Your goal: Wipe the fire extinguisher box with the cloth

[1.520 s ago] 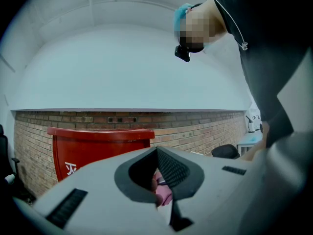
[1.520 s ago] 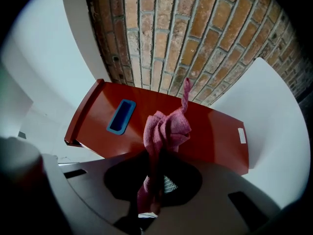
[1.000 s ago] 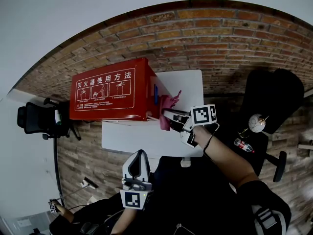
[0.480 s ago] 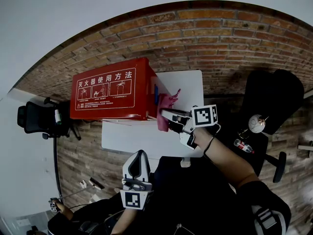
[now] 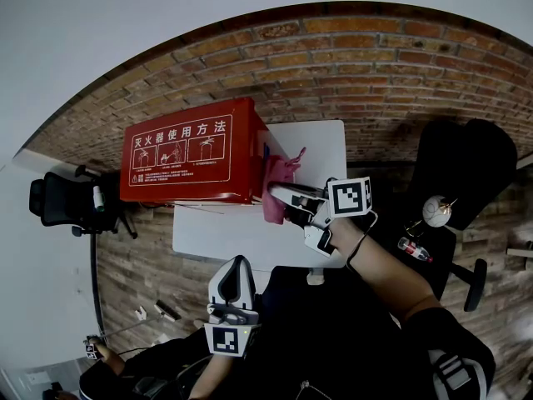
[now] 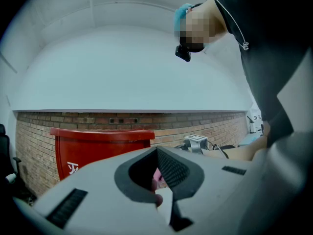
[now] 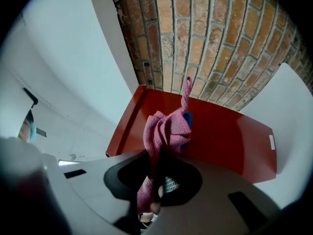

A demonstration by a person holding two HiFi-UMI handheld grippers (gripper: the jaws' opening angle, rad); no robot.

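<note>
The cloth (image 5: pixel 275 192) is clamped between the closed jaws of the right gripper (image 5: pixel 287 198) and held against the right end of the box (image 5: pixel 187 161), which stands on the table (image 5: pixel 241 240) by the brick wall. The left gripper (image 5: pixel 233 286) is held near the person, closed on nothing. Wiping is judged to be under way at that end only; top and front seem left to do.

red fire extinguisher box (image 5: pixel 196 186), white heading (image 5: pixel 179 131) 灭火器使用方法 (smaller print below unreadable)
</note>
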